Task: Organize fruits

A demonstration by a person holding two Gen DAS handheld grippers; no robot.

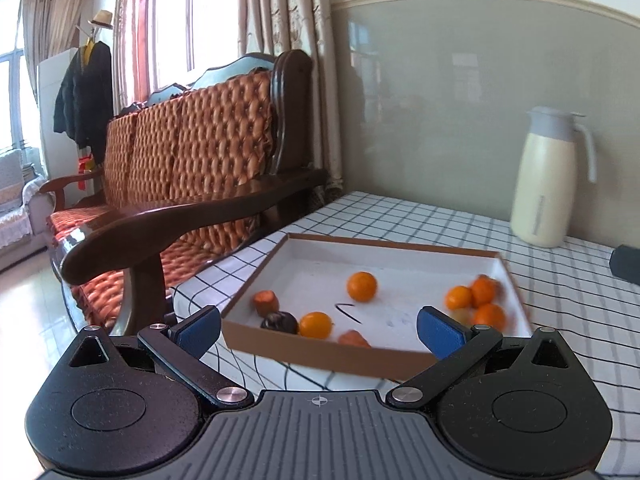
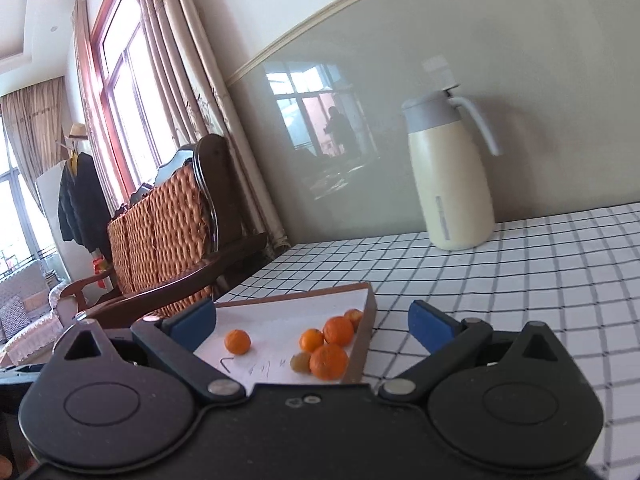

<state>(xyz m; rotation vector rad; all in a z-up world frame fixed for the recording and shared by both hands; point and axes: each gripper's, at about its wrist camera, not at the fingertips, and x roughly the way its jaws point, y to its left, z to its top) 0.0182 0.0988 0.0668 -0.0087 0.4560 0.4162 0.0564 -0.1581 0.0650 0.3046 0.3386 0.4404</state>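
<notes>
Both grippers' fingers (image 1: 440,330) gape above the box (image 1: 320,356) rim.

The cardboard tray's (image 2: 362,344) near side is hidden behind the right claw's (image 2: 312,326) body. In the left wrist view, oranges (image 1: 482,294) in its far right corner are blurred, and a dark object (image 1: 626,264) right of it is cut off.

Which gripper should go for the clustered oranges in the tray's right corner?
Probably right: the orange cluster sits close ahead between the open right gripper fingers. From the left gripper it lies off to the right.
</notes>
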